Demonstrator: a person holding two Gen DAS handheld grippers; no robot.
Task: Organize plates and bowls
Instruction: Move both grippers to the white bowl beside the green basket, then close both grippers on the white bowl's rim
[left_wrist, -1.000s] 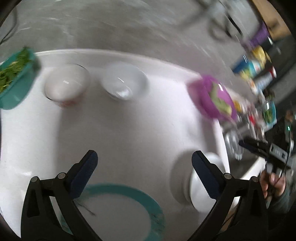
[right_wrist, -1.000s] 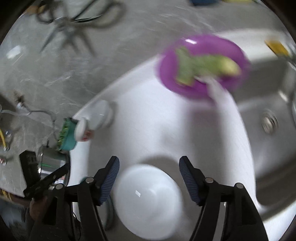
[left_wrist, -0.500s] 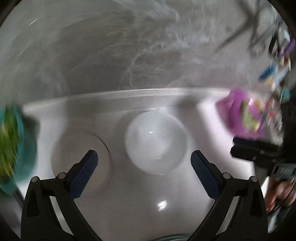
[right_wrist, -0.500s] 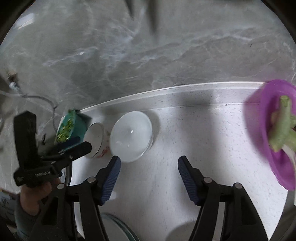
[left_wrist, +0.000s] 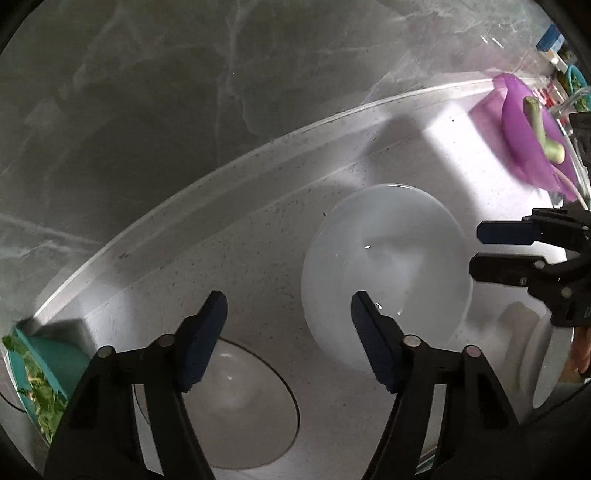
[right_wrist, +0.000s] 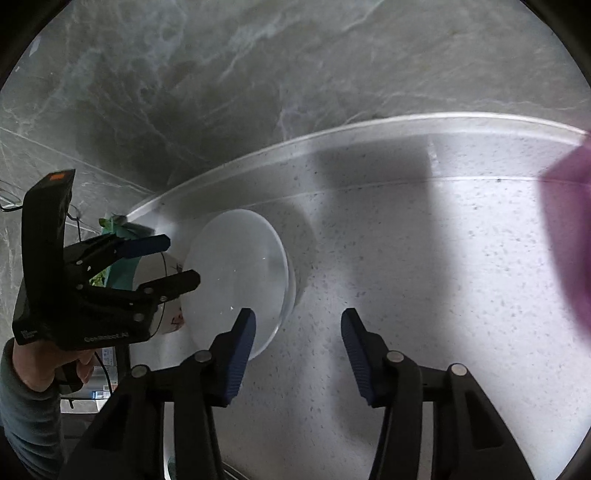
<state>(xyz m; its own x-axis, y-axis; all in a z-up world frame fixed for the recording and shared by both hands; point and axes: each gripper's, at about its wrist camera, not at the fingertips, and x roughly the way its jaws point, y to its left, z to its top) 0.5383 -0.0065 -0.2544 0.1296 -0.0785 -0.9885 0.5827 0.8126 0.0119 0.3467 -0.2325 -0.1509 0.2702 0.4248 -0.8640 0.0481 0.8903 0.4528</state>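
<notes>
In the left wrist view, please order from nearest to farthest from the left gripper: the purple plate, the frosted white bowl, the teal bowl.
From the left gripper:
1. Frosted white bowl, touching its right finger.
2. Teal bowl, lower left edge.
3. Purple plate, far upper right.

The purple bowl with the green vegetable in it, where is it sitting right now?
The purple bowl sits at the upper right of the left wrist view, on the white counter near its back edge, beyond the frosted white bowl.
</notes>
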